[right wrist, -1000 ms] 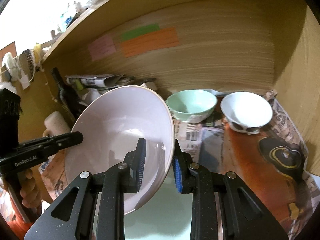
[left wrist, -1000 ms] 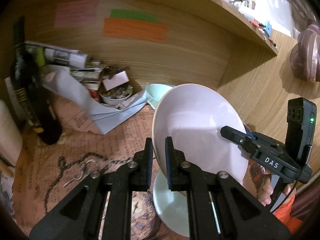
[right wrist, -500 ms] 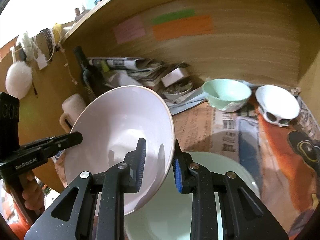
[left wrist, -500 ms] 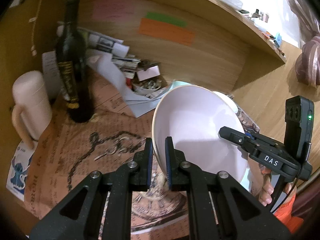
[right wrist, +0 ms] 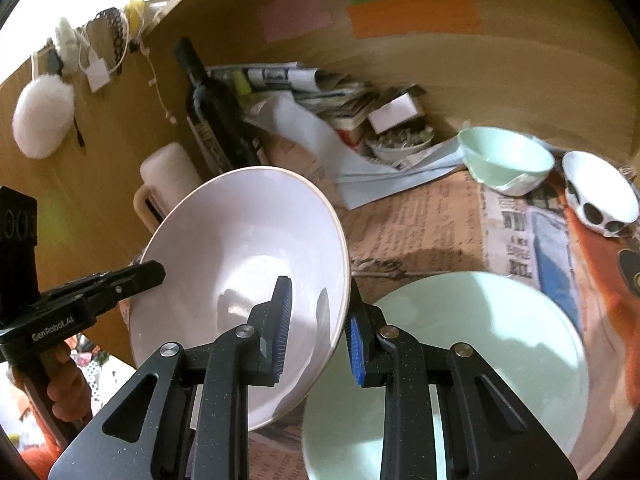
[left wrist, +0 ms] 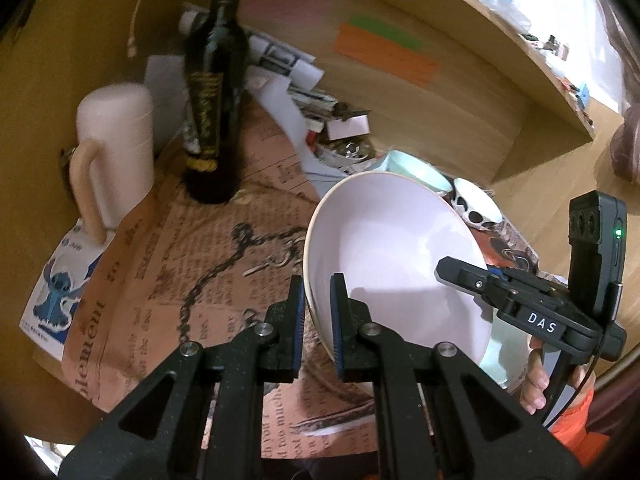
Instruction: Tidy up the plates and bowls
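1. Pink bowl [left wrist: 396,256] is hanging tilted in the air above the counter [left wrist: 168,280], gripped at opposite sides of its rim.
2. Left claw [left wrist: 317,312] is pinching the bowl's near rim, one pad inside the wall and one outside, jaws nearly closed on it.
3. Right claw [right wrist: 318,328] is straddling the other rim the same way; its jaws are standing a little wider, with the inner pad [right wrist: 282,324] perhaps just off the wall, so I cannot tell how firm that grip is.
4. Each claw is reaching forward and slightly down; in the left view the right hand [left wrist: 536,376] is wrapping its handle, and in the right view the left hand [right wrist: 66,384] is doing likewise.
5. Green plate [right wrist: 480,360] is lying flat on the newspaper under the right claw.
6. Green bowl [right wrist: 504,160] and white bowl [right wrist: 600,188] are sitting side by side near the back wall.
7. Bottle [left wrist: 212,80] and mug [left wrist: 116,152] are standing upright at the left.
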Tool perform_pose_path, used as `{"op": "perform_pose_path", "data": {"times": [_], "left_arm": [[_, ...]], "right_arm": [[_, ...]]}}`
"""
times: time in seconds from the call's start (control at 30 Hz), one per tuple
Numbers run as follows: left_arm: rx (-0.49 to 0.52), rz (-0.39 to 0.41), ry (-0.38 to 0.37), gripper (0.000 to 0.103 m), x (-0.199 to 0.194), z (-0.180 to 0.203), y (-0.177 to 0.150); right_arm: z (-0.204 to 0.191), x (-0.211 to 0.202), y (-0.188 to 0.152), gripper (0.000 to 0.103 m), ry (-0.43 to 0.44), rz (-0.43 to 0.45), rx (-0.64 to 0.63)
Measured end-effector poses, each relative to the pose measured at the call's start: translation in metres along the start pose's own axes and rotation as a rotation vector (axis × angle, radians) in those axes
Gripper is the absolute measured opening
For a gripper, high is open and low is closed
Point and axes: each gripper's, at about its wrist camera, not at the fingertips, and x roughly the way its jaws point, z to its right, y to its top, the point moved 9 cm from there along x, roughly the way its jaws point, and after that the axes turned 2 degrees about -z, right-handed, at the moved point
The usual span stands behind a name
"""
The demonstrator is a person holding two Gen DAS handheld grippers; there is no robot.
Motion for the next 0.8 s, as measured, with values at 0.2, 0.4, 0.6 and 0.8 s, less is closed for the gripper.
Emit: {"op": "perform_pose_path", "data": {"times": [0.2, 0.4, 0.6, 0.8], "left_arm": [[-0.037, -0.018, 0.021, 0.01, 0.002, -0.021, -0.01], [-0.06, -0.042, 0.012, 0.01, 0.006, -0.034, -0.018], [-0.067, -0.063, -0.006, 0.01, 0.013, -0.039, -0.023], [-0.063, -0.076, -0.022, 0.01, 0.021, -0.039, -0.024]], "right_arm": [[-0.013, 0.019, -0.009, 0.024, 0.016, -0.048, -0.009], [-0.019, 0.033, -0.016, 0.024, 0.004, -0.081, -0.016], [-0.018, 0.04, -0.02, 0.024, -0.02, -0.109, -0.009], [-0.019, 0.04, -0.019, 0.026, -0.06, -0.111, -0.031]]}}
